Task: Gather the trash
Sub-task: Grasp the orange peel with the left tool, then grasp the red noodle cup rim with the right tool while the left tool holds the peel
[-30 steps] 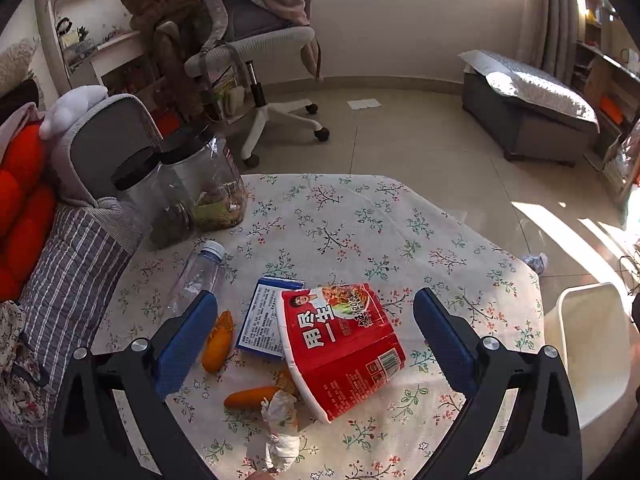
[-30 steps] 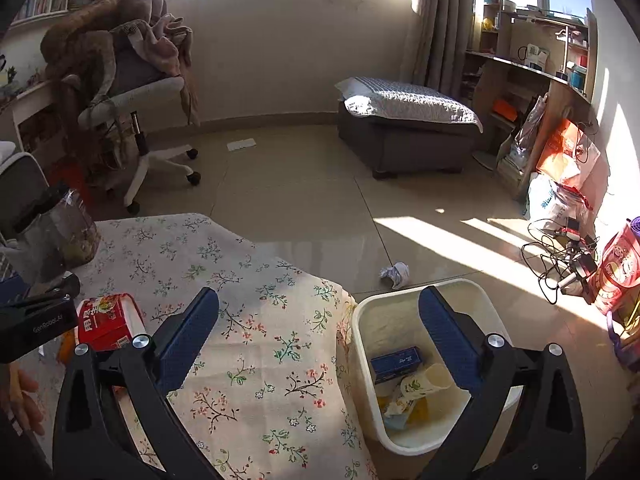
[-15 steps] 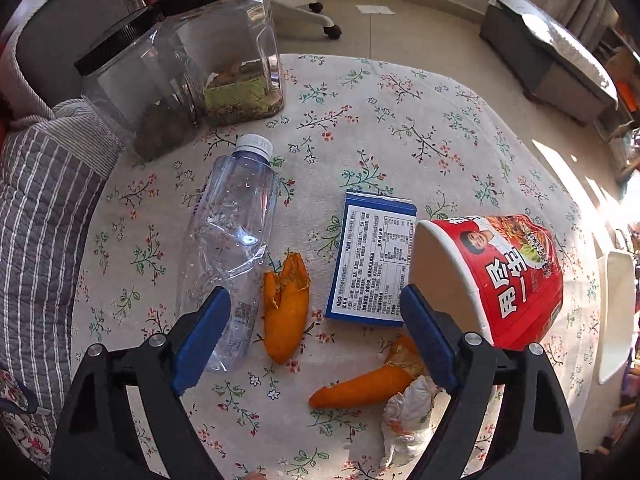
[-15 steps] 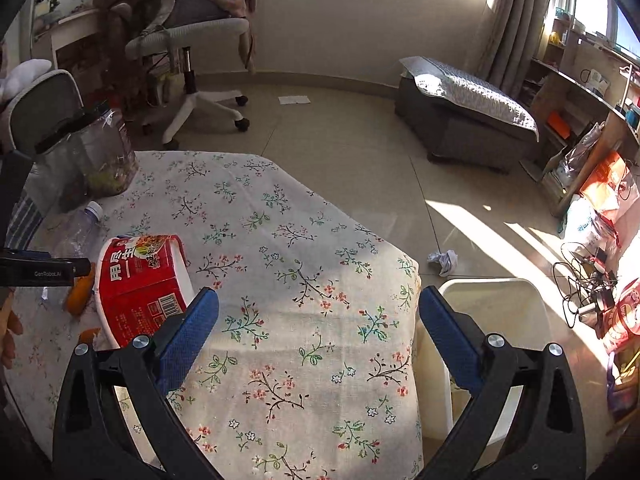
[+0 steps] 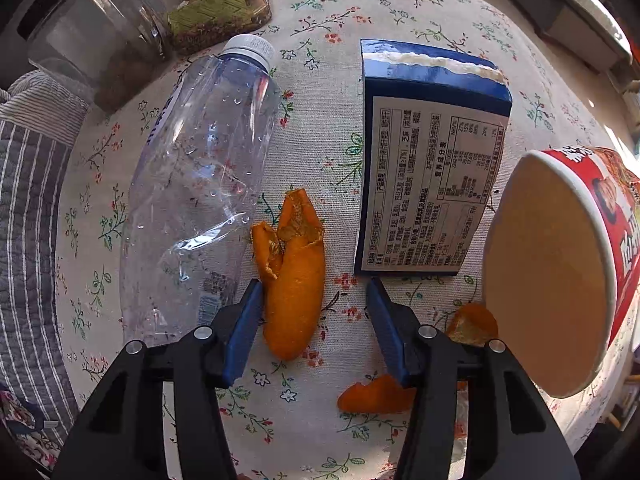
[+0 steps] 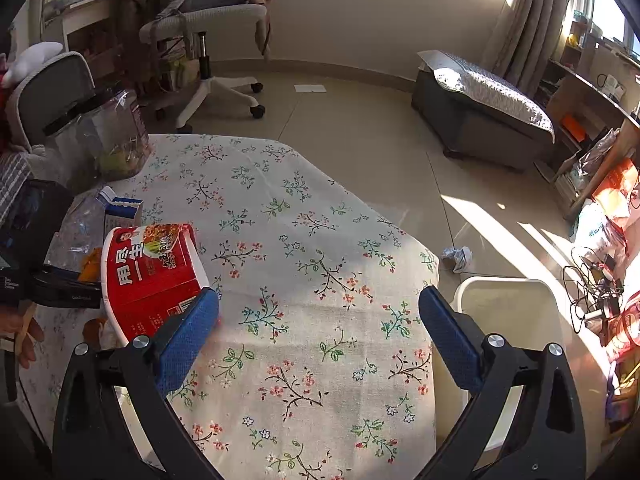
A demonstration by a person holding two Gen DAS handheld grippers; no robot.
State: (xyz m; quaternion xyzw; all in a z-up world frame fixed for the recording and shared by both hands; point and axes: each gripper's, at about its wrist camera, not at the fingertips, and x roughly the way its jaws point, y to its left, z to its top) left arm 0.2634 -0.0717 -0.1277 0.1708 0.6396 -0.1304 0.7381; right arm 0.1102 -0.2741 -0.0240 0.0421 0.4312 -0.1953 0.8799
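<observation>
Left gripper [image 5: 314,312] low over the desk [image 5: 328,80], jaws apart, straddling an orange peel [image 5: 294,276]. Left pad looks to be touching the peel's edge, right pad is clear of it; not clamped yet. Empty plastic bottle [image 5: 200,184] lies on its side just left of the peel, blue carton [image 5: 428,172] lies flat just right of it. Red instant-noodle cup [image 5: 560,268] is tipped on its side at the right, base toward the camera. Two smaller peel scraps [image 5: 372,398] sit by the right finger. Two clear jars [image 5: 120,40] at the far left edge.

Right gripper [image 6: 320,320] hovers above the floral cloth, jaws wide apart, holding nothing; noodle cup [image 6: 152,276] just beside its left pad. White trash bin [image 6: 504,312] stands on the floor right beside the desk; a crumpled wrapper [image 6: 458,256] lies on the floor near it.
</observation>
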